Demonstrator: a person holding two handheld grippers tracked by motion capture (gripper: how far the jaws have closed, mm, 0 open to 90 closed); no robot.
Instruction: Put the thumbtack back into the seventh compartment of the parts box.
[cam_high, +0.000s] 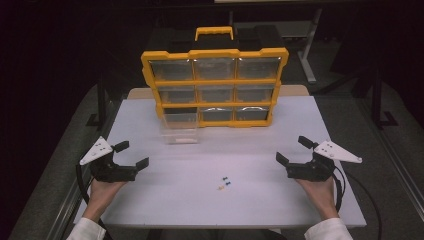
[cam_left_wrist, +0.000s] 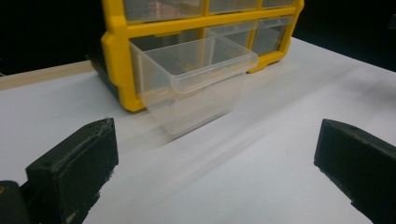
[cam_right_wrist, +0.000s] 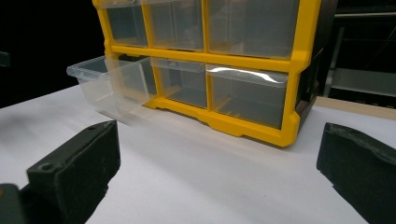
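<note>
Currently both grippers are held wide open, nothing pinched: left gripper (cam_high: 133, 154) near the table's (cam_high: 260, 200) front-left corner, right gripper (cam_high: 294, 150) near the front-right.

Work in hand, judged: small screws/pins (cam_high: 224, 183) on the table, mid-front, between the grippers, prob. meant for the clear drawer (cam_high: 179, 129). Drawer is pulled out of the yellow organizer's (cam_high: 215, 80) bottom-left slot, far-left part of the table; rear end seems just inside the frame, front overhanging. Looks empty in the left gripper view (cam_left_wrist: 198, 81).

Risks:
- Parts are tiny vs. the blocky jaws → a pinch on flat tabletop can easily be missed, or a part squirted sideways if the jaws close off-centre.
- Several parts lie close together; one grab may scatter the others toward the front edge.
- Drawer is light + barely seated: a nudge from a jaw could tip it or pull it fully out.
- Organizer stands upright near the far edge; a hard push on the drawer could shift it back.

Surroundings: other 8 drawers shut, contents can't be told. Path from parts to drawer is unobstructed; only the drawer's front lip has to be cleared on approach. Cables trail off the table's sides, snag risk low.
</note>
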